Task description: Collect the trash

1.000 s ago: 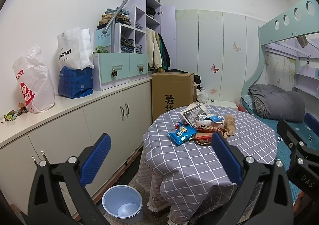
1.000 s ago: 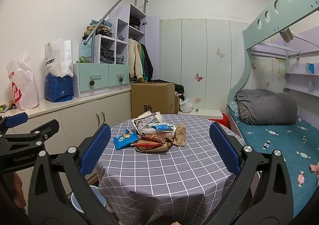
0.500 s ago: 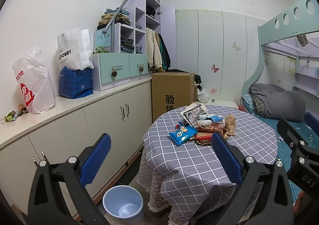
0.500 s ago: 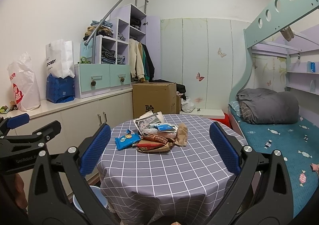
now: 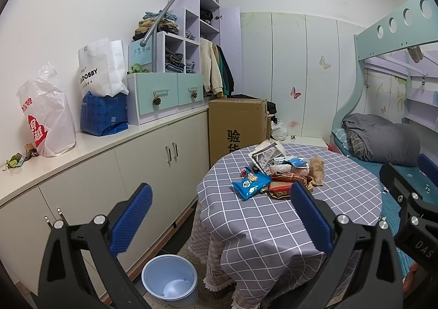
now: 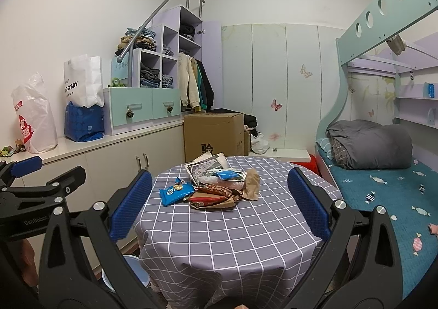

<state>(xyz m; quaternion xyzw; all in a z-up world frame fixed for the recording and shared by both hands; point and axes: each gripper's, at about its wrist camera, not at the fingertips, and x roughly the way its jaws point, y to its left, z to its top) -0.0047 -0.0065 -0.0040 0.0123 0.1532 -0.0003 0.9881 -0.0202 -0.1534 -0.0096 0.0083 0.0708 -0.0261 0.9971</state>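
A pile of trash lies on a round table with a grey checked cloth (image 6: 224, 229): a blue snack bag (image 6: 176, 193), red and brown wrappers (image 6: 215, 195), a crumpled brown paper bag (image 6: 251, 184) and printed papers (image 6: 205, 166). The blue snack bag (image 5: 250, 184) and the table cloth (image 5: 273, 224) also show in the left wrist view. A light blue waste bin (image 5: 170, 280) stands on the floor left of the table. My left gripper (image 5: 219, 220) is open and empty, short of the table. My right gripper (image 6: 219, 206) is open and empty, short of the pile.
A long white cabinet (image 5: 90, 180) with bags on top runs along the left wall. A cardboard box (image 5: 236, 124) stands behind the table. A bunk bed with a grey quilt (image 6: 369, 144) is on the right. The bin's rim (image 6: 131, 261) peeks out beside the table.
Both grippers have drifted slightly, so the table and trash sit a little differently in view. Both stay open and empty.
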